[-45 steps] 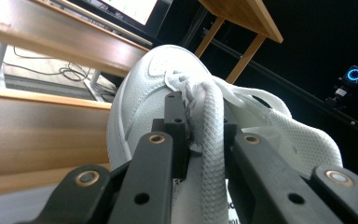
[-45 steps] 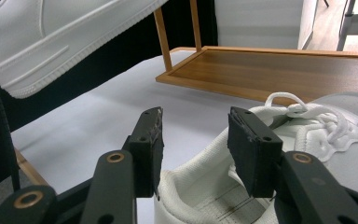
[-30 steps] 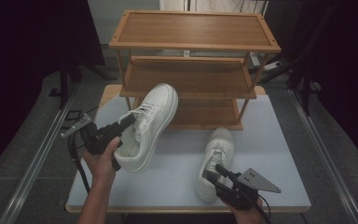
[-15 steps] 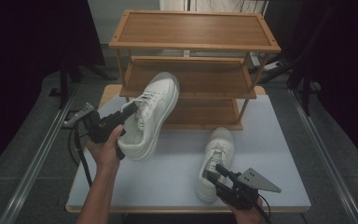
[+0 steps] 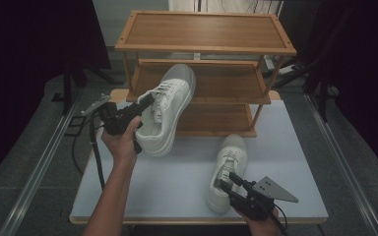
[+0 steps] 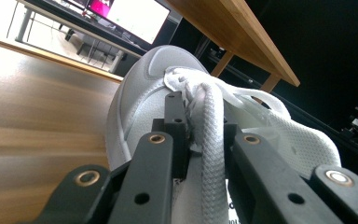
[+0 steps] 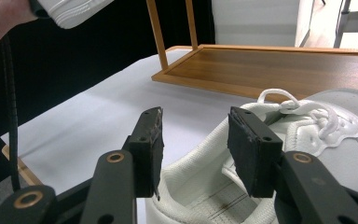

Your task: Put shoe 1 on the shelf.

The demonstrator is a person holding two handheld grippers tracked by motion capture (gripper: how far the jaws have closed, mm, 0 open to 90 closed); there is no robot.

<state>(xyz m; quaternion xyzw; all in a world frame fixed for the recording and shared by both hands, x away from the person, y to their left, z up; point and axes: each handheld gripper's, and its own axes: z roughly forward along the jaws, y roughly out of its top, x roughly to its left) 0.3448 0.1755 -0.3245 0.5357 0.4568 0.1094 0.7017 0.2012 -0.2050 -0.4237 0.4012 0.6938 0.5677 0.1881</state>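
A white shoe point(image 5: 167, 110) is held aloft by its tongue in the closed left tool point(image 5: 145, 102), toe at 12 o'clock toward the rack's middle shelf point(image 5: 226, 81). The thin grip could slip, or the toe could strike the shelf edge. The right tool point(image 5: 226, 183) is held open over the second shoe point(image 5: 229, 167) on the table point(image 5: 177, 187).

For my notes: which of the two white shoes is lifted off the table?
The shoe held by the left tool, raised before the rack's middle shelf. The other shoe lies flat on the table.
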